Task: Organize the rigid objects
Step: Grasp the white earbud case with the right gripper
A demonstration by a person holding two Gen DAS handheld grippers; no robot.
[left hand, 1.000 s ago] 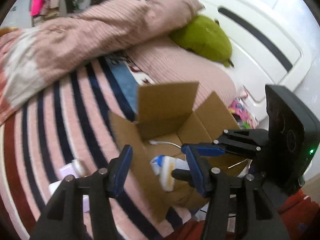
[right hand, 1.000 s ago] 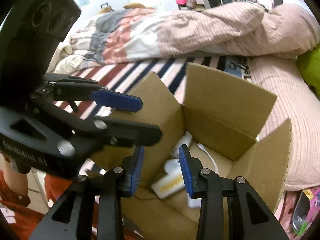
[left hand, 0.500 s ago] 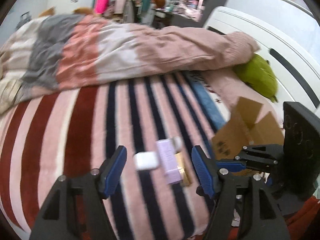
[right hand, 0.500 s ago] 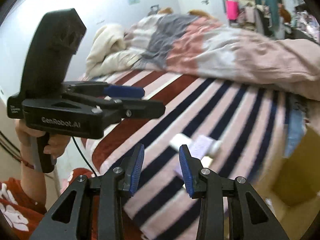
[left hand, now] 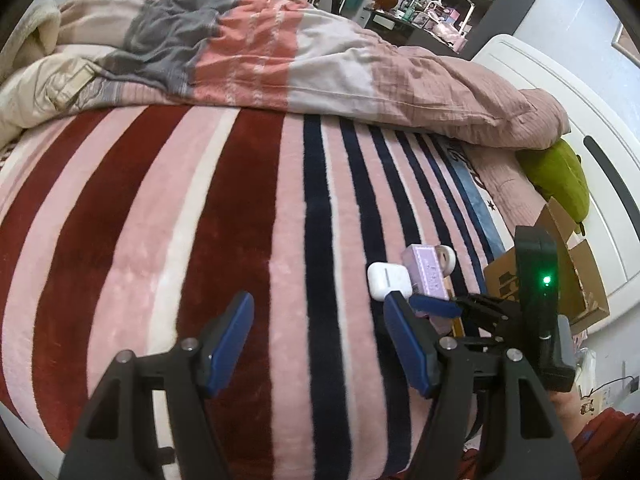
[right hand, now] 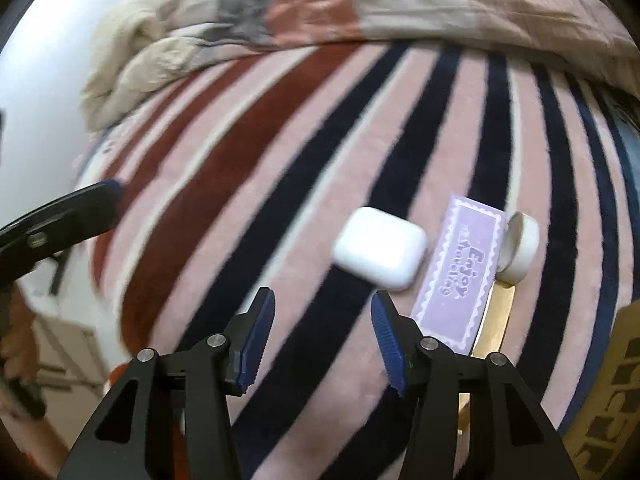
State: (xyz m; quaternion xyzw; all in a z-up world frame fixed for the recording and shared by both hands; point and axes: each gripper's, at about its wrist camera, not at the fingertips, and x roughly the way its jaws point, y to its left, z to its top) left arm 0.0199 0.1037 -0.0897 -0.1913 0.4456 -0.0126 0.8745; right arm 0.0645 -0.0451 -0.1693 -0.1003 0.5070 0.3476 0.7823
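Both sets of jaws stood apart w/ nothing between them. Right gripper [right hand: 322, 338] had just been opening, its blue pads either side of bare striped blanket [right hand: 240, 184] at bottom centre of the right wrist view. Left gripper [left hand: 320, 340] was parted wider, had opened a bit further early in the last sec, also over bare blanket, bottom centre of its own view.

White earbud case [right hand: 379, 254] lay on the blanket just above and slightly right of the right gripper's right pad, not touching it. Just right of the case sat a lilac box [right hand: 460, 276] printed "Enjoy", lying tilted, w/ a small white round jar [right hand: 520, 246] at its upper right edge and a gold-coloured item [right hand: 494, 320] poking out under it. Whether case and box touched: can't tell.

In the left wrist view the same cluster was right of centre: case [left hand: 389, 286], box [left hand: 426, 274], jar [left hand: 447, 258], all beyond and right of the left gripper's right pad. Right gripper's body [left hand: 536, 304] sat at right edge there, cardboard box [left hand: 576, 280] behind it by the white headboard [left hand: 560, 100]. Crumpled quilt [left hand: 280, 48] filled the upper part.
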